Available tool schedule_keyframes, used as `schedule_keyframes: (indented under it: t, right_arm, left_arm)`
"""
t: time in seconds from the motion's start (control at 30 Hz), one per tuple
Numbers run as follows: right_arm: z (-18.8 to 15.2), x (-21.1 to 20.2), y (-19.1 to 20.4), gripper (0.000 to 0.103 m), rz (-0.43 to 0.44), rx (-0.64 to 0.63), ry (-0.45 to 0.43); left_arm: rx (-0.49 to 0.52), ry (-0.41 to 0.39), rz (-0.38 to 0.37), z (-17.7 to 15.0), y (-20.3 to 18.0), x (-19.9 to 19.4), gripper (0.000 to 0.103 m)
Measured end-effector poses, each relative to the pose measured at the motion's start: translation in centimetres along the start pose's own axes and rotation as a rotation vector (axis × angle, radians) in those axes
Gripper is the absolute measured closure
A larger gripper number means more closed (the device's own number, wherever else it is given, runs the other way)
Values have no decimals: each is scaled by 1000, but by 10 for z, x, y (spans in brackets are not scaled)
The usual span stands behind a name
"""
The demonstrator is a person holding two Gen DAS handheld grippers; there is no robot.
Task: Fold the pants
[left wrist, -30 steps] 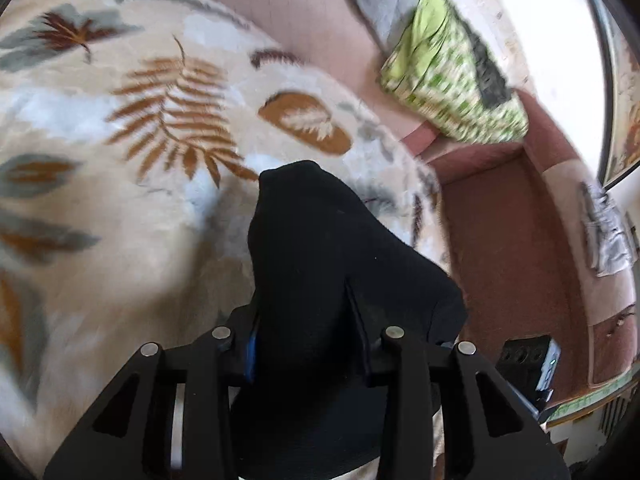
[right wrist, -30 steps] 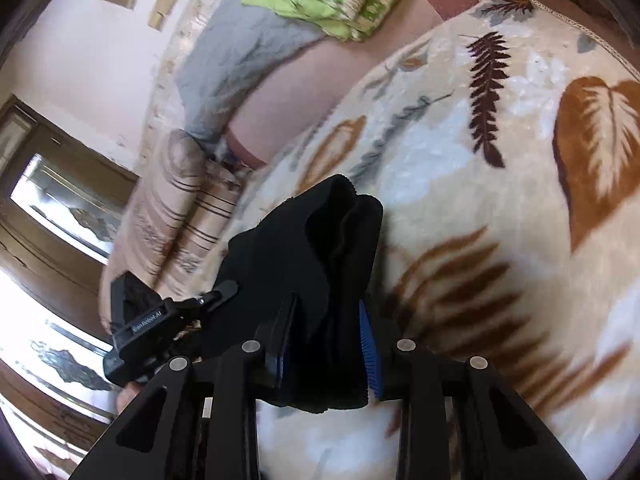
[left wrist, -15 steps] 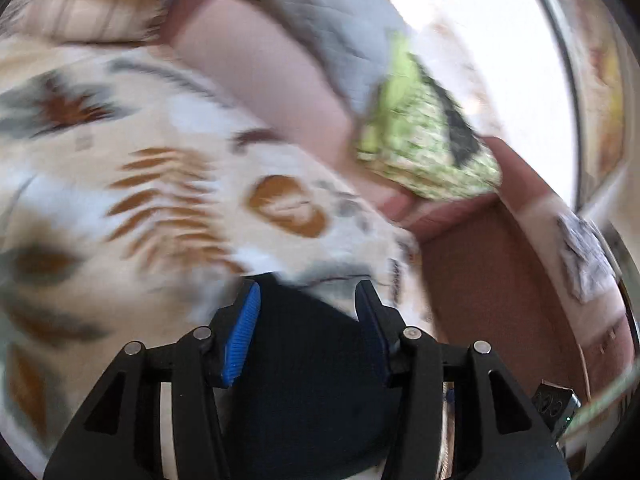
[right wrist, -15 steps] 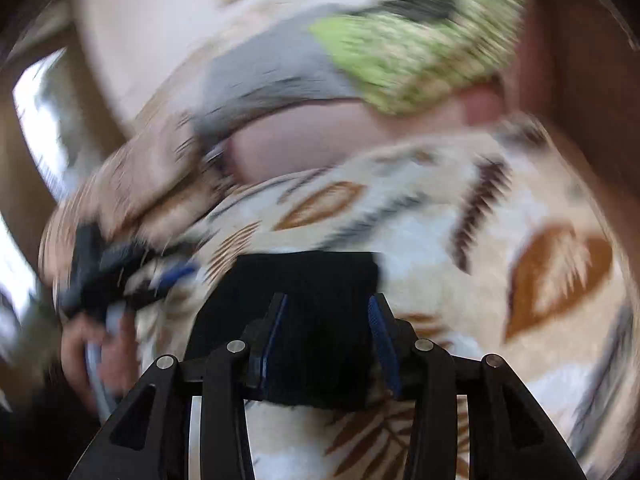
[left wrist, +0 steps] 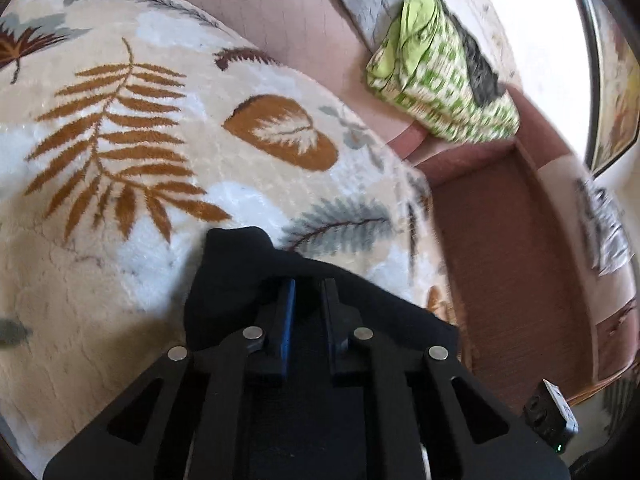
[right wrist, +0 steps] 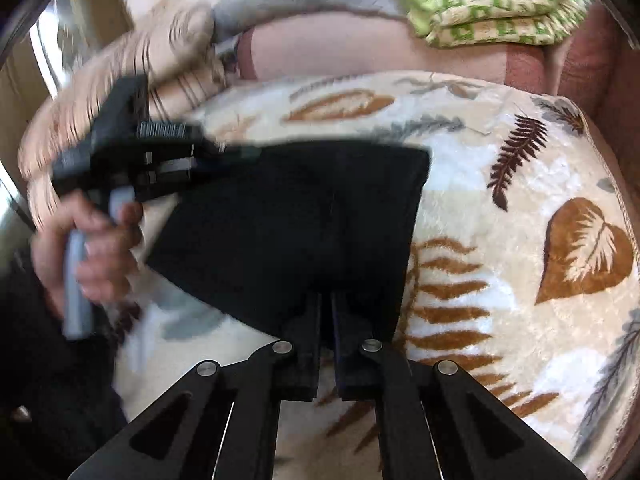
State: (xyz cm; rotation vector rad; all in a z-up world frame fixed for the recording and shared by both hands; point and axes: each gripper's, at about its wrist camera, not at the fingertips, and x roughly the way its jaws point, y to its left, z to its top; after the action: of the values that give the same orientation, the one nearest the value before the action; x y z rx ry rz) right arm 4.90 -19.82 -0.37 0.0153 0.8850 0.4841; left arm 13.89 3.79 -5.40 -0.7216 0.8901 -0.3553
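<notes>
Right wrist view: black pants (right wrist: pixel 304 216) lie folded into a compact panel on the leaf-print plush blanket (right wrist: pixel 520 184), far edge straight, right corner squared.
Right gripper (right wrist: pixel 326 312): jaws have just been closing; now pinched together on the near edge of the pants, fabric between the pads.
Left gripper (right wrist: pixel 160 160): reaches in from the left of this view, tip at the pants' far left corner; a hand (right wrist: pixel 92 248) squeezes its grey handle.
Left wrist view: left gripper (left wrist: pixel 306 292) jaws just closed too, narrow gap, blue pads sunk in black cloth; reads as clamped on the pants (left wrist: pixel 240 276).
Why held so: judged, one grip per side keeps the layers stacked and the panel taut for the next fold or a shift.
Stage: judged late; bundle already small.
Risk: thick layers may slip from a shallow pinch.
Background: green patterned bedding (left wrist: pixel 436 80) on the pink sofa back (left wrist: pixel 280 20), well apart.
</notes>
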Motion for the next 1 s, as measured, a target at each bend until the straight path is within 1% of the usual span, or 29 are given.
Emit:
schedule_keyframes:
  t: [0.03, 0.07, 0.1, 0.17, 0.2, 0.23, 0.27, 0.3, 0.33, 0.4, 0.5, 0.6, 0.63, 0.67, 0.7, 0.73, 0.77, 0.8, 0.83, 0.87, 0.9, 0.93, 0.97, 1.0]
  right_arm:
    - [11, -10, 1, 95, -19, -8, -84]
    - [19, -13, 2, 94, -45, -23, -120]
    - [29, -13, 5, 94, -70, -51, -152]
    - [43, -1, 8, 95, -95, -87, -161]
    - [47, 10, 7, 96, -118, -100, -142]
    - [49, 35, 1, 100, -183, -100, -60]
    - [47, 54, -8, 100, -200, -78, 6]
    - [43, 71, -17, 100, -202, -49, 63]
    - [39, 74, -23, 102, -204, -36, 41]
    - [40, 75, -24, 102, -207, -31, 37]
    - [37, 70, -25, 102, -193, -12, 16]
    - [40, 61, -26, 99, -165, 18, -6]
    - [42, 53, -26, 96, -149, 37, -23]
    - [45, 43, -22, 96, -133, 36, -62]
    - [49, 31, -12, 95, -121, 2, -118]
    - [52, 25, -1, 92, -108, -46, -156]
    - [54, 24, 10, 92, -87, -96, -174]
    - [56, 29, 18, 92, -72, -134, -169]
    - [57, 36, 23, 95, -70, -152, -146]
    - [56, 55, 23, 96, -91, -150, -79]
    - [52, 73, 19, 95, -114, -130, 1]
    - [45, 89, 10, 95, -105, -109, 46]
    - [45, 89, 6, 98, -97, -93, 16]
    - [48, 88, 4, 98, -88, -68, 25]
  left_arm:
    - [6, -9, -17, -1, -2, -3, 84]
    - [14, -9, -20, -1, -6, -2, 81]
    - [25, -7, -11, -2, -8, -2, 81]
    - [33, -6, 0, -3, -9, 0, 81]
    - [30, -7, 0, -3, -8, 0, 81]
    - [24, -6, -3, -2, -6, 0, 81]
    - [13, -3, -10, -1, -4, 1, 81]
    - [-2, 3, -23, 0, -1, 3, 81]
    - [-11, 11, -32, 0, 2, 5, 83]
    - [-12, 7, -19, -1, 3, 8, 87]
    - [-4, 4, -19, -1, 0, 6, 87]
    - [-22, -12, -56, -4, -2, -10, 85]
    - [-28, -17, -78, -8, -2, -19, 80]
    - [-33, -20, -96, -12, -2, -26, 77]
    - [-37, -24, -107, -16, -2, -34, 77]
    - [-39, -28, -119, -23, -2, -43, 77]
    - [-40, -33, -134, -31, -3, -52, 77]
    - [-37, -36, -130, -38, -4, -58, 76]
    - [-34, -30, -121, -42, -5, -59, 76]
    - [-30, -3, -101, -50, -5, -56, 76]
    - [-27, 43, -72, -57, -5, -47, 76]
    - [-23, 68, -51, -61, -4, -41, 79]
    - [0, 102, -15, -65, -5, -31, 89]
    - [17, 112, 10, -65, -5, -26, 94]
